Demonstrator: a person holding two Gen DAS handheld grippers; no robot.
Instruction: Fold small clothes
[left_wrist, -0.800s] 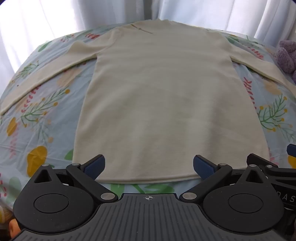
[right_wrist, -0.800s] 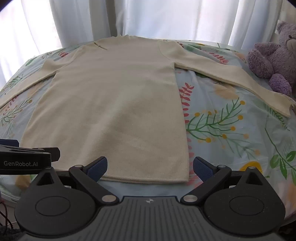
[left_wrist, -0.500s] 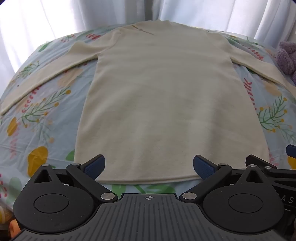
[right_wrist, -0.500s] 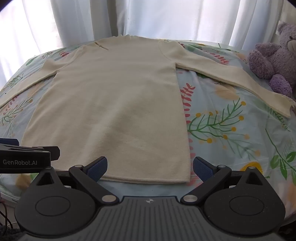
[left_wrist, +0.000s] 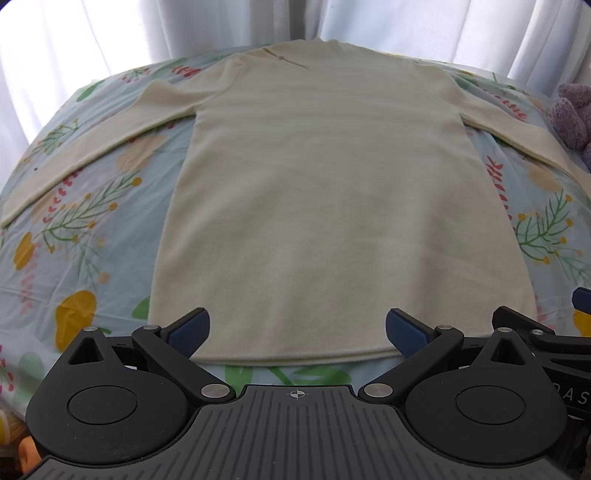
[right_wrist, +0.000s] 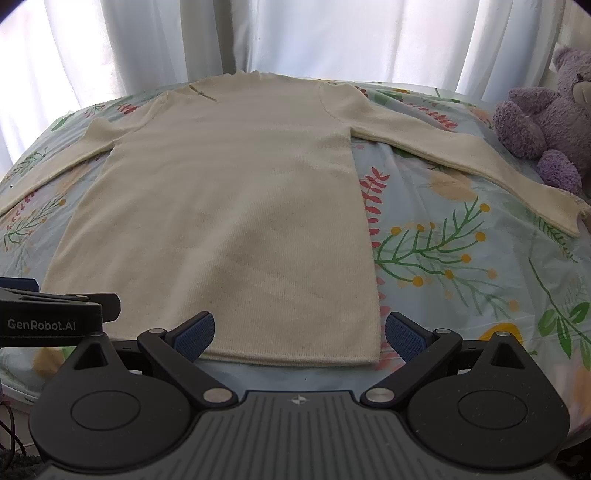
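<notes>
A cream long-sleeved knit top (left_wrist: 314, 192) lies flat on the floral bed sheet (left_wrist: 85, 236), neck toward the curtains, sleeves spread out to both sides. It also shows in the right wrist view (right_wrist: 229, 206). My left gripper (left_wrist: 297, 330) is open and empty, just above the hem near its left half. My right gripper (right_wrist: 298, 332) is open and empty, above the hem near its right corner. The left gripper's body (right_wrist: 55, 317) shows at the left edge of the right wrist view.
A purple teddy bear (right_wrist: 546, 118) sits at the right side of the bed, next to the right sleeve cuff (right_wrist: 565, 210). White curtains (right_wrist: 295, 37) hang behind the bed. The bed's front edge runs just below the hem.
Both grippers have crept slightly forward toward the hem. The top has not moved and both grippers stay open.
</notes>
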